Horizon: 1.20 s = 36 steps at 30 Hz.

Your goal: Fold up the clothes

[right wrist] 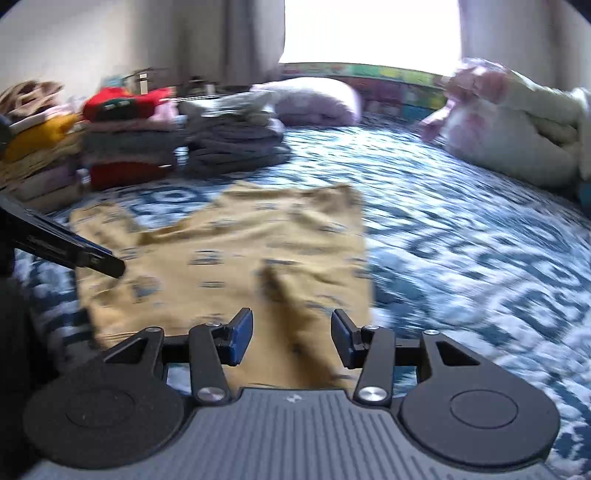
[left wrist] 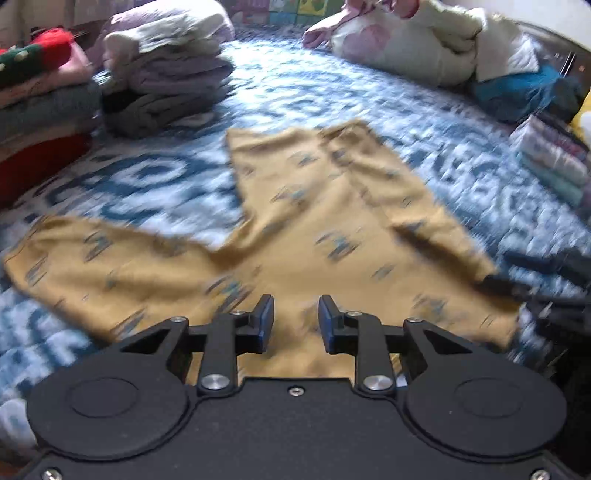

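My left claw (left wrist: 296, 319) hangs spread over the near edge of the mustard shirt (left wrist: 303, 236), spread flat on the blue bed (left wrist: 155, 184); my right claw (right wrist: 291, 334), also spread and empty, hovers over its hem.

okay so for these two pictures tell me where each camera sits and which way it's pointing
Left wrist: sits on the left tool, looks forward and down over its open fingers at the mustard garment on the blue patterned bedspread; the right tool's tip shows at the right edge.
Right wrist: sits on the right tool, fingers open, looks across the bed toward the window; the left tool enters at left.
Shared: garment, bedspread, folded stacks.
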Each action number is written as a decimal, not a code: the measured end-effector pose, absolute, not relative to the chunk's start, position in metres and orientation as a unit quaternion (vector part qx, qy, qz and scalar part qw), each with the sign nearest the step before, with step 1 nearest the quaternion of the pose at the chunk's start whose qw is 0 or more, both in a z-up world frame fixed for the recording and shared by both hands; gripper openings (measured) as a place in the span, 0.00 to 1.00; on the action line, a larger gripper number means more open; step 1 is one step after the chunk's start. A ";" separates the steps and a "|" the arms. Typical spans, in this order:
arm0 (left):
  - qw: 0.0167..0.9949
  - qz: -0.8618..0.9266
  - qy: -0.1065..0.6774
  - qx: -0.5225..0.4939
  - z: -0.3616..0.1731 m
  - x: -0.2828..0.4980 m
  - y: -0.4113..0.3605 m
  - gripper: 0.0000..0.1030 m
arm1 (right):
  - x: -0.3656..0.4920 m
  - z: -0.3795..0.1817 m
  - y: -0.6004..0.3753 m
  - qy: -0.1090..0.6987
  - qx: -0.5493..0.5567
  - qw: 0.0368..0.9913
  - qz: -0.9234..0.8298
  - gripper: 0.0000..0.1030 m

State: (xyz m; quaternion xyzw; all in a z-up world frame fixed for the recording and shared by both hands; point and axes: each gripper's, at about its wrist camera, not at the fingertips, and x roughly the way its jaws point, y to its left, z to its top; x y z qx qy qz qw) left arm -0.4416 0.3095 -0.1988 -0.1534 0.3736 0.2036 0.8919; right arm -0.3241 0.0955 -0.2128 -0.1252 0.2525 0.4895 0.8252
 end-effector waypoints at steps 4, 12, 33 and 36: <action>0.892 0.194 0.364 -0.184 -0.195 -0.404 0.314 0.24 | -0.312 -0.221 0.093 0.260 -0.131 0.832 0.472 0.47; 0.887 0.218 0.360 -0.192 -0.218 -0.366 0.310 0.63 | -0.255 -0.216 0.098 0.292 -0.035 0.837 0.463 0.47; 0.905 0.174 0.373 -0.109 -0.237 -0.373 0.287 0.90 | -0.159 -0.194 0.245 0.320 -0.142 0.794 0.497 0.45; 0.905 0.173 0.374 -0.105 -0.238 -0.373 0.287 0.90 | -0.153 -0.193 0.261 0.316 -0.155 0.789 0.504 0.37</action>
